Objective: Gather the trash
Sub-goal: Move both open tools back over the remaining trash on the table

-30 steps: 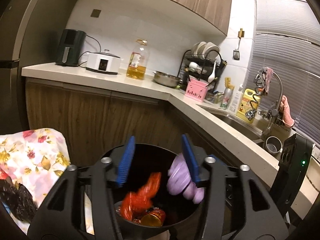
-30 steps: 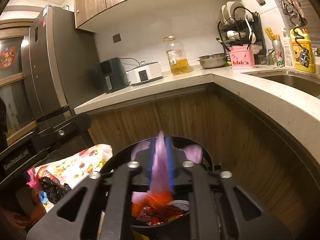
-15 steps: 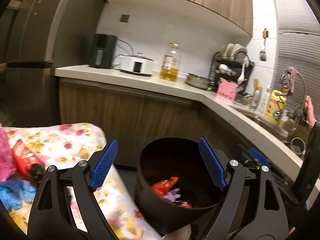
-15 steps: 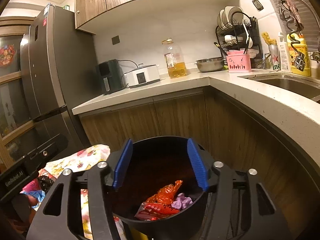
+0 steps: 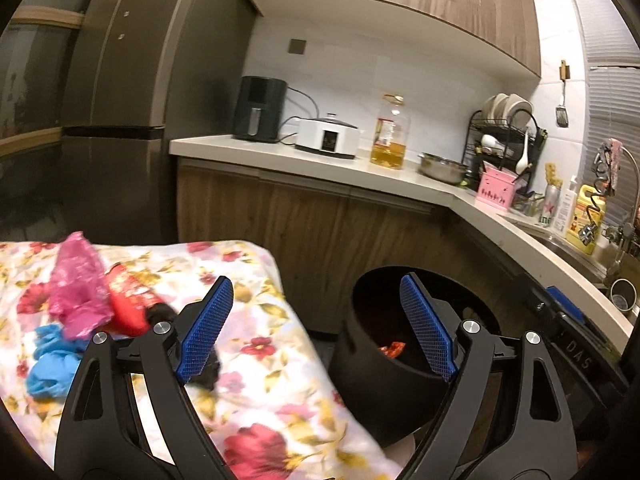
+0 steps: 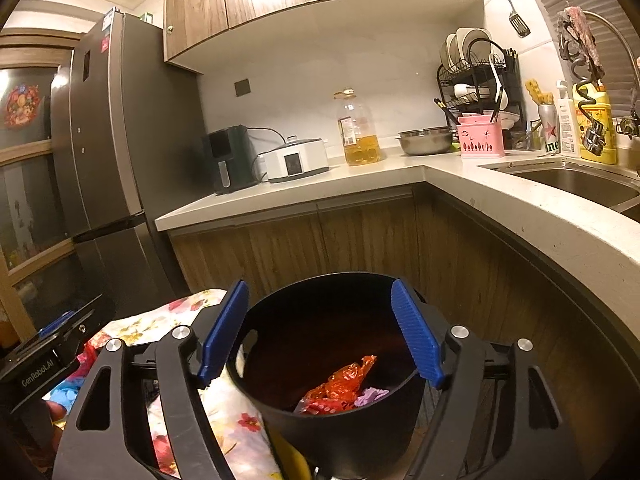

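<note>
A black trash bin (image 6: 332, 420) stands on the floor by the cabinets; an orange-red wrapper (image 6: 340, 384) and a purple glove (image 6: 372, 394) lie inside. Above its mouth my right gripper (image 6: 320, 320) is opening, with nothing between the jaws. My left gripper (image 5: 316, 328) is wide open and empty, pointing between the bin (image 5: 360, 364) and the floral-cloth table (image 5: 260, 364). On that cloth lie a pink plastic bag (image 5: 76, 292), a red wrapper (image 5: 128, 304), a blue glove (image 5: 48, 360) and a black scrap (image 5: 206, 374), partly hidden behind the left finger.
An L-shaped counter (image 6: 400, 174) with wooden cabinets runs behind and right of the bin, with a sink (image 6: 576, 184) at the right. A tall fridge (image 6: 112, 160) stands on the left. The left gripper's body (image 6: 44, 360) shows at the right view's left edge.
The right gripper opened, and the purple glove it held now lies in the bin. The left gripper opened wider and swung left, from over the bin towards the floral table.
</note>
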`<state>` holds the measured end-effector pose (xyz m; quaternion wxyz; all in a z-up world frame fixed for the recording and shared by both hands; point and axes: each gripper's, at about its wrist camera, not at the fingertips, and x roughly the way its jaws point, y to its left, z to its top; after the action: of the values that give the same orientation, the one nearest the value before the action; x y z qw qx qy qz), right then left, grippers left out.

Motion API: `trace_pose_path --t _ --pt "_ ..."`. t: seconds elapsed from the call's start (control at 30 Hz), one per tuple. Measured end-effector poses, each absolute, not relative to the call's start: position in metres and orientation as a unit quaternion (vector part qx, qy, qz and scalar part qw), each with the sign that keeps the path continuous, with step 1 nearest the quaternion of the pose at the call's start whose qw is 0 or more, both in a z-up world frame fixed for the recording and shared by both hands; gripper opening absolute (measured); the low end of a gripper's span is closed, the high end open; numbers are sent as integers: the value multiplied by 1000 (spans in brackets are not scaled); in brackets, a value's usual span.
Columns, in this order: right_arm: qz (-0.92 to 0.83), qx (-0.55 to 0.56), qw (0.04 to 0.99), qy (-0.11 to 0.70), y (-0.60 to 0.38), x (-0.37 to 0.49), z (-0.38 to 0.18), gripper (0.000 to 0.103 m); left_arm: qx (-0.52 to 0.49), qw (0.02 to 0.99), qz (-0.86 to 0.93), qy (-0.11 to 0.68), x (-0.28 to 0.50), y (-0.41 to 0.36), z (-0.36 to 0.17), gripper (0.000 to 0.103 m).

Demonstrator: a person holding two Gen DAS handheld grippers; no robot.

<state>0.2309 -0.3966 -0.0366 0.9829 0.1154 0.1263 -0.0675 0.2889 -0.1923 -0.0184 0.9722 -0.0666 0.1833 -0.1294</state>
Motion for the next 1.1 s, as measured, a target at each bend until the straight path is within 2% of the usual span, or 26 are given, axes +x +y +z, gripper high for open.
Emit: trace_pose_path --t 0.4,1.1 --pt "-51 110 985 126 -361 217 -39 86 -73 979 -50 186 257 -124 -30 84" --pt "39 78 983 159 -251 230 -68 86 -83 967 90 225 229 20 -93 84"
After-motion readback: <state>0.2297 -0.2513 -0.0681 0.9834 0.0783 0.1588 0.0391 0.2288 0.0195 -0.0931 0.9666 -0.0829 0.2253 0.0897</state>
